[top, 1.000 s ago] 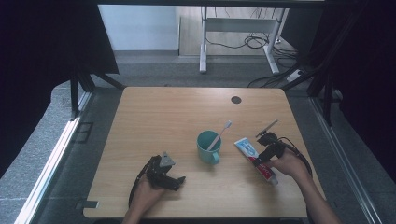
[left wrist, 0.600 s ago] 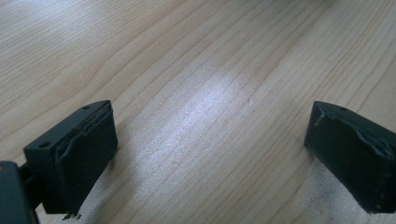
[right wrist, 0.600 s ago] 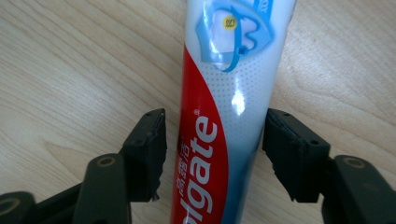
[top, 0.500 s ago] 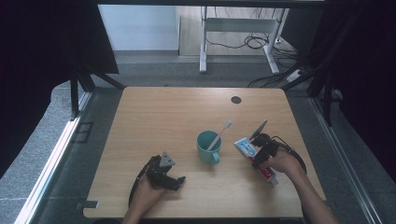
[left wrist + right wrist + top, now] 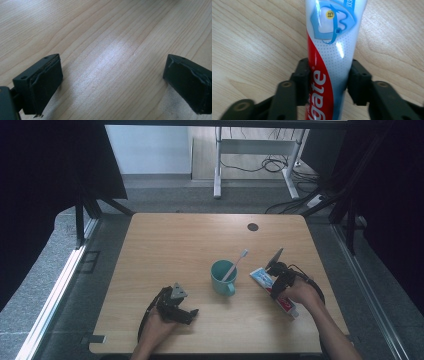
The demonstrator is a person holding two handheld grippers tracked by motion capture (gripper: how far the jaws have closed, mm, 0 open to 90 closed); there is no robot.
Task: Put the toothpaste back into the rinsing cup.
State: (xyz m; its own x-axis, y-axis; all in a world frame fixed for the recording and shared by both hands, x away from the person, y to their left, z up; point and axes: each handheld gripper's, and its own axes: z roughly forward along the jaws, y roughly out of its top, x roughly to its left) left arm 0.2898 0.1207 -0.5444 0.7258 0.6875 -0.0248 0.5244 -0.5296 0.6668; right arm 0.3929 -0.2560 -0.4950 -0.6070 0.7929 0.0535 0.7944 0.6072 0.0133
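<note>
- So the right tool (image 5: 325, 82) has just been closing its jaws on the toothpaste tube (image 5: 329, 50), and in the right gripper view the pads now sit against both sides of the tube, pinching it around the red part of the label.
- A second ago that same tool was sitting further up and right of the tube in the high view; now it's down over it (image 5: 276, 281), so the reach is done and the grab looks made.
- The toothpaste tube (image 5: 270, 289) lies flat on the tabletop (image 5: 175, 240), lower right of the frame, just right of the teal mug (image 5: 222, 277) with the toothbrush (image 5: 236, 265) standing in it.
- The left tool (image 5: 181, 307) hasn't budged, lower left of the frame. Its jaws are spread wide with just bare wood between them in the left gripper view.
- Best guess: lifting the tube comes next, and the grip looks fairly centred, so it shouldn't twist much.
</note>
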